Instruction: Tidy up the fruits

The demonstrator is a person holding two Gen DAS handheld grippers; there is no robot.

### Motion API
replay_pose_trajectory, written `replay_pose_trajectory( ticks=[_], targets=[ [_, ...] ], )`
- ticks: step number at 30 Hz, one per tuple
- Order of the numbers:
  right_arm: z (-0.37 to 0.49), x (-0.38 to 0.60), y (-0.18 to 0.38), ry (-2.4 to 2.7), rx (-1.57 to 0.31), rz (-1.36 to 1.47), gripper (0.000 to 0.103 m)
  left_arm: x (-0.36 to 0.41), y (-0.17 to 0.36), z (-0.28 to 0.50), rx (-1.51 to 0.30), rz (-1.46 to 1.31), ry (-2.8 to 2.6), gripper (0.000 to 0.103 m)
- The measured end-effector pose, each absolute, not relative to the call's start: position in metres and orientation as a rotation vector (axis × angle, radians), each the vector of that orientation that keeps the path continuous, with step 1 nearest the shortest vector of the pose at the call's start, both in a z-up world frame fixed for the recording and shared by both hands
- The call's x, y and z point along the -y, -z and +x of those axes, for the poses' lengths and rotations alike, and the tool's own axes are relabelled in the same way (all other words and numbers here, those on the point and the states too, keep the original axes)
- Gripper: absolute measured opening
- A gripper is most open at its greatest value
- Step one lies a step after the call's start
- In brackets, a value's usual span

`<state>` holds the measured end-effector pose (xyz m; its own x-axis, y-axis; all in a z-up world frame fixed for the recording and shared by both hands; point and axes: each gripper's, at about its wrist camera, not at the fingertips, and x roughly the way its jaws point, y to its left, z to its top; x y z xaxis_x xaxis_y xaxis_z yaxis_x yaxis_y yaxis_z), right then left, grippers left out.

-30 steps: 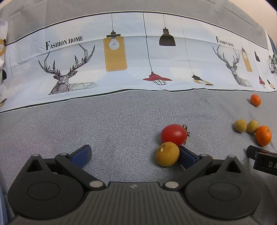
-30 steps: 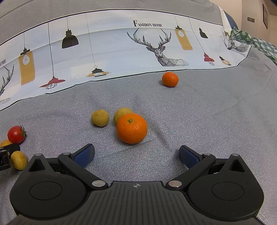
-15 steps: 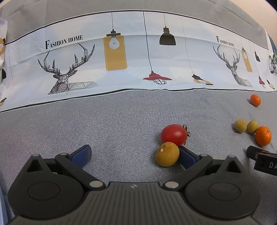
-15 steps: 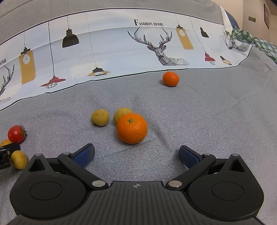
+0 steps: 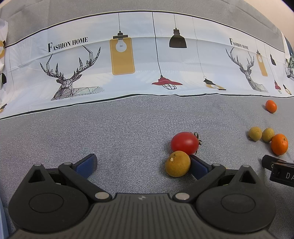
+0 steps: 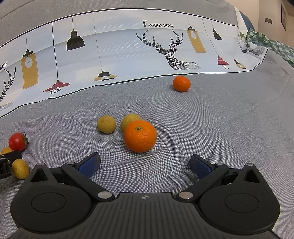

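Fingers (image 5: 86, 163) spread, left low beside longan (image 5: 177, 163).

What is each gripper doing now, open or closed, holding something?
Left gripper: open, holding nothing.
Right gripper: open, holding nothing.

Grey woven fabric (image 6: 220, 128); deer-and-lamp printed cloth (image 5: 139, 60); beige wall (image 6: 272, 11).

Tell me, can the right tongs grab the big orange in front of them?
Probably yes. The right tongs are open wide, and the big orange sits just ahead, roughly centred, with bare grey cloth between. A yellow-green fruit touches its far side.
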<state>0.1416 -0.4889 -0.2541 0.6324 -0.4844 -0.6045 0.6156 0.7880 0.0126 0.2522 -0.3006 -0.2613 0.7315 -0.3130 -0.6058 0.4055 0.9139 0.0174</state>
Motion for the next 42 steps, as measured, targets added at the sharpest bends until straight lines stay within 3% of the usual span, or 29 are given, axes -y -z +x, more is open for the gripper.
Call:
replay_pose_trajectory(
  ticks=[20,32,42],
  targets=[
    [0.143,0.49,0.254,0.624,-0.625,0.222,0.103,0.305,0.261,0.252,-0.642,0.143,0.362,0.103],
    [0.156,0.509,0.243,0.516,-0.733,0.199,0.103,0.287,0.212,0.236,-0.831,0.035,0.476,0.103],
    [0.15,0.517,0.243,0.511,-0.737,0.212,0.102,0.359,0.233,0.21,-0.93,0.228,0.559,0.103]
  ],
)
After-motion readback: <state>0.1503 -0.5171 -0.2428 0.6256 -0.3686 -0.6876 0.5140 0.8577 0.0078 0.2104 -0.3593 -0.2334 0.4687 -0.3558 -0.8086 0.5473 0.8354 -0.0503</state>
